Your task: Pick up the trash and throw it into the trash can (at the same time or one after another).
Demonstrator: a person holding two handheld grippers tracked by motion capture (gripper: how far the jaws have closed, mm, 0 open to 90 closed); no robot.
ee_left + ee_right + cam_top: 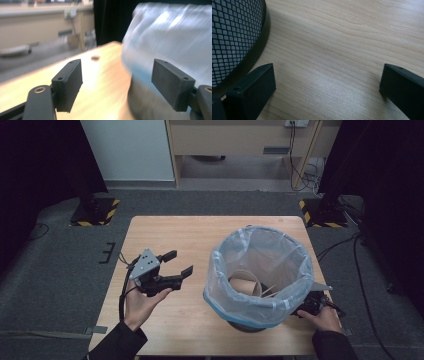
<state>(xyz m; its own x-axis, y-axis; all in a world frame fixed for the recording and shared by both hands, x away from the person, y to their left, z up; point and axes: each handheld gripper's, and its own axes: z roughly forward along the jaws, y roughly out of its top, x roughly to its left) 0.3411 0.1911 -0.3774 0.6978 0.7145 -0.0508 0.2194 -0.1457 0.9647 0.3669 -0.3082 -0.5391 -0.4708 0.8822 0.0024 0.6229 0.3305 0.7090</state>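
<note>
A black mesh bin lined with a clear bluish plastic bag (218,265) stands on the right half of the wooden table (170,235). A brown cardboard roll (245,281) and some pale strips lie inside it. My left gripper (180,261) hovers left of the bin, jaws open and empty. In the left gripper view its jaws (117,82) frame the blurred bag (172,32) and table top. My right gripper (306,309) rests low at the bin's right front, partly hidden by the bag. In the right gripper view its open jaws (327,87) span bare wood beside the mesh wall (232,32).
Grey carpet surrounds the table. Black stands with yellow-striped bases (95,210) sit at the far left and far right (322,212). A wooden desk with dangling cables (295,165) stands behind. The table's left and far parts show bare wood.
</note>
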